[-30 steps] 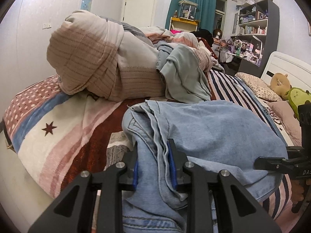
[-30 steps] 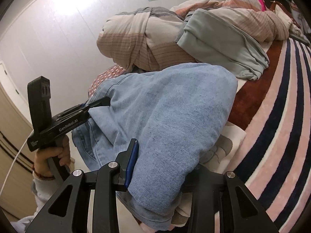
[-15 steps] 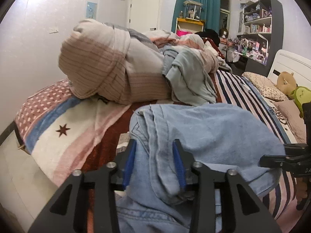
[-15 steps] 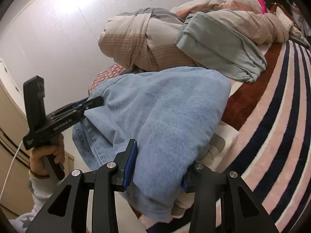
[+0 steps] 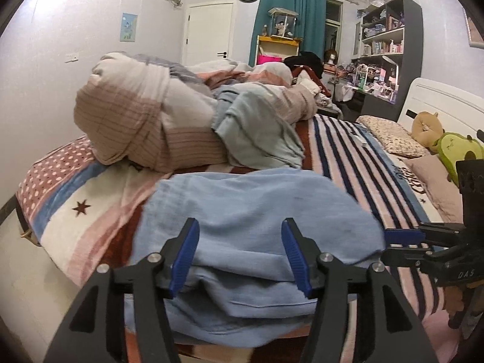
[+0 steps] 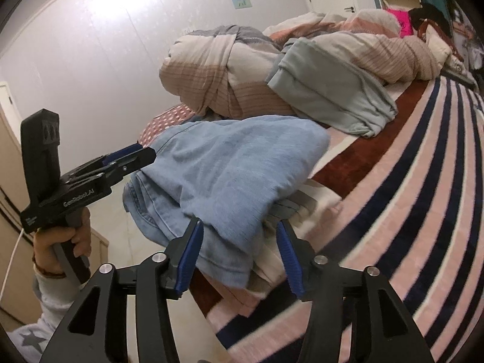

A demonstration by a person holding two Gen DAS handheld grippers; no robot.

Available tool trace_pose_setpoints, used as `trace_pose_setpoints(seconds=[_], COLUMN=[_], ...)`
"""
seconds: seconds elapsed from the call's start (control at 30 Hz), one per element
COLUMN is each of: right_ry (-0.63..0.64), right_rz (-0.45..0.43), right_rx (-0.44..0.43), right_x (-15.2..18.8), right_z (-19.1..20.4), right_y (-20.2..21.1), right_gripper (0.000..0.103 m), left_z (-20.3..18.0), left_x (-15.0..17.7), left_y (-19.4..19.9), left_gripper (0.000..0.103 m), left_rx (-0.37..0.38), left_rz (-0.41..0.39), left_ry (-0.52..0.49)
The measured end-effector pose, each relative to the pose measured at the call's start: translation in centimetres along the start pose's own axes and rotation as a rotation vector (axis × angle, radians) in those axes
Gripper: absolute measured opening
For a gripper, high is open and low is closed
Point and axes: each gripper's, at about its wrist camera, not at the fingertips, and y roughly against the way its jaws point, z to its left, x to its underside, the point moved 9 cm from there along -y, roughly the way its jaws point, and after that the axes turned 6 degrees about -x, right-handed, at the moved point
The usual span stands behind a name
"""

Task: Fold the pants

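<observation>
Light blue jeans (image 5: pixel 254 211) lie folded in a thick bundle at the near edge of the striped bed blanket (image 5: pixel 348 157). My left gripper (image 5: pixel 240 254) hovers just in front of them, its jaws opening, with denim below the gap and neither blue pad pressing on it. In the right wrist view the jeans (image 6: pixel 236 163) hang slightly over the bed edge. My right gripper (image 6: pixel 239 257) is also opening, a loose corner of denim lying between its pads. The left gripper (image 6: pixel 133 157) shows there at the jeans' left side, held by a hand (image 6: pixel 60 242).
A rolled pink-and-beige duvet (image 5: pixel 136 127) and a grey-green garment (image 5: pixel 260 133) lie right behind the jeans. Pillows and plush toys (image 5: pixel 447 148) sit at the headboard on the right. A white wall runs along the left, with pale floor (image 6: pixel 121 220) below the bed edge.
Both grippers have spread their jaws and let go of the denim they pinched. They have drawn back and up a little, and the jeans have settled on the bed.
</observation>
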Motion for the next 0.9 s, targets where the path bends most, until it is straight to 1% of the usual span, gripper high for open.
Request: trace_pose_setpoints(seconds=[0.1,0.17,0.2,0.3,0.37,0.5,0.53,0.57,0.6,0.7,0.73,0.8,0.87,0.9], right_ry=[-0.001,-0.002,-0.001,0.007,0.012,0.027,0.028,0.028,0.028,0.024,0.024,0.028,0.033,0.035], right_rz=[-0.014,-0.027,-0.037,-0.064,-0.086,-0.124,-0.134,-0.145,-0.162,-0.209,-0.227,-0.264,-0.307,-0.328], right_rx=[0.029,0.05,0.065,0.118,0.154,0.232,0.248,0.264,0.282,0.334,0.35,0.384,0.422,0.439], right_x=[0.7,1.2,1.4,2.3,3.0,4.2,4.5,4.9,5.3,6.6,7.0,7.8,8.7,9.1], right_z=[-1.1,-1.8,-2.2,-3.6,-4.4,-5.8,-6.1,-6.4,-6.8,-8.0,-8.2,-8.7,-9.2,-9.3], right_y=[1.6,2.8,3.6,6.2,8.1,11.8,12.6,13.6,14.7,17.9,18.9,21.1,23.3,24.2], right_gripper=[0.051,0.057,0.057,0.059,0.064,0.065,0.069,0.074,0.075,0.079,0.082,0.089,0.097,0.098], left_z=[-2.3,-4.1,-4.9,-8.0,-10.1,-14.2,-15.3,-16.6,-17.7,-20.6,-21.7,-23.5,-25.0,-25.7], left_x=[0.1,0.1,0.0,-0.1,-0.2,-0.6,-0.6,-0.7,-0.7,-0.7,-0.6,-0.3,-0.1,0.0], left_y=[0.4,0.8,1.0,1.7,2.1,3.2,3.6,4.0,4.4,5.5,5.9,6.6,7.4,7.8], left_gripper=[0.057,0.061,0.063,0.069,0.071,0.079,0.08,0.083,0.087,0.09,0.091,0.099,0.1,0.1], left_rx=[0.019,0.034,0.04,0.06,0.078,0.1,0.11,0.121,0.129,0.143,0.147,0.156,0.171,0.177], left_rz=[-0.004,-0.012,-0.018,-0.043,-0.053,-0.094,-0.108,-0.123,-0.137,-0.179,-0.198,-0.222,-0.253,-0.265], left_ry=[-0.013,-0.016,-0.016,-0.027,-0.04,-0.067,-0.073,-0.078,-0.082,-0.1,-0.105,-0.109,-0.106,-0.109])
